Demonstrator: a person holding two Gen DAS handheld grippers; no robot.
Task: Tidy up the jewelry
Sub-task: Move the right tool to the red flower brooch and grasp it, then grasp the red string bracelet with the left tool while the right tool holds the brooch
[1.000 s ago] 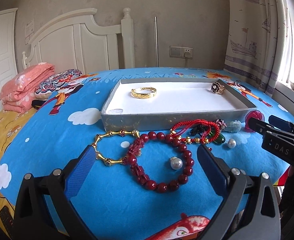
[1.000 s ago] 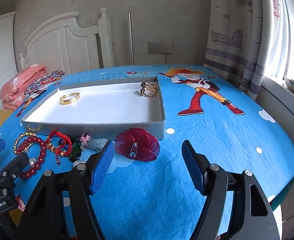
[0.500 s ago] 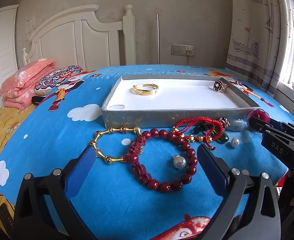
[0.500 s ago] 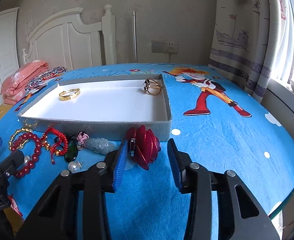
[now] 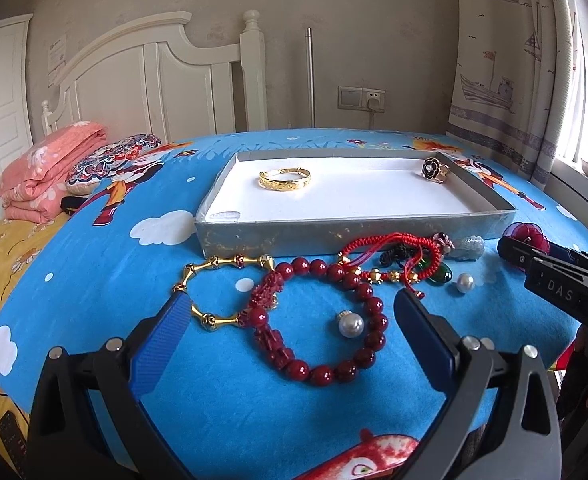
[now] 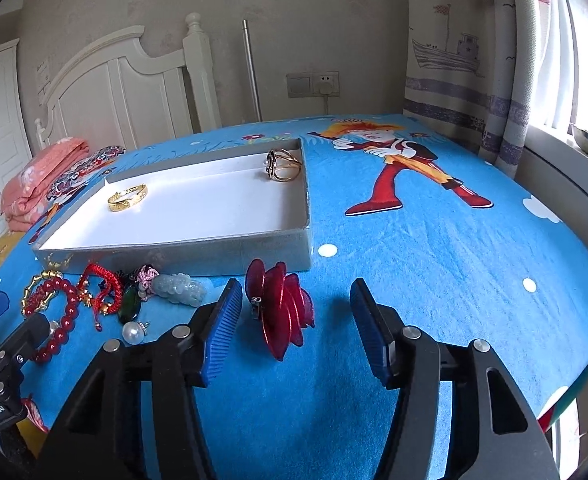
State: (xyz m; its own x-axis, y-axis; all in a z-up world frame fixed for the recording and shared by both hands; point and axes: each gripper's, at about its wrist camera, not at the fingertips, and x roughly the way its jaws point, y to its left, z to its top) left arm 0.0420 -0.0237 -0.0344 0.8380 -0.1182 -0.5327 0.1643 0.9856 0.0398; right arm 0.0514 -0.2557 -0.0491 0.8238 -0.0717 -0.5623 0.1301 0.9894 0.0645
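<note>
A grey tray [image 5: 349, 236] [image 6: 230, 250] with a white floor holds a gold bangle [image 5: 284, 179] [image 6: 128, 197] and a black flower ring [image 5: 435, 168] [image 6: 282, 163]. In front of it lie a dark red bead bracelet [image 5: 321, 320], a gold link bracelet [image 5: 214, 276], a red cord bracelet [image 5: 389, 248], two pearls [image 5: 350, 325] and a pale jade charm [image 6: 180, 289]. My left gripper [image 5: 290, 328] is open over the bead bracelet. My right gripper [image 6: 294, 312] is open around a red flower clip [image 6: 282, 312], which stands on edge, tilted, near the left finger [image 6: 224, 320].
The jewelry lies on a blue cartoon cloth [image 6: 413, 260] on a round table. A folded pink blanket [image 5: 42, 168] and a patterned pillow [image 5: 110, 160] lie far left. A curtain [image 5: 505, 60] and window sill stand to the right.
My right gripper closed in around the flower clip half a second ago, tipping it upright, and has now opened wider again. The left gripper has hardly moved.
</note>
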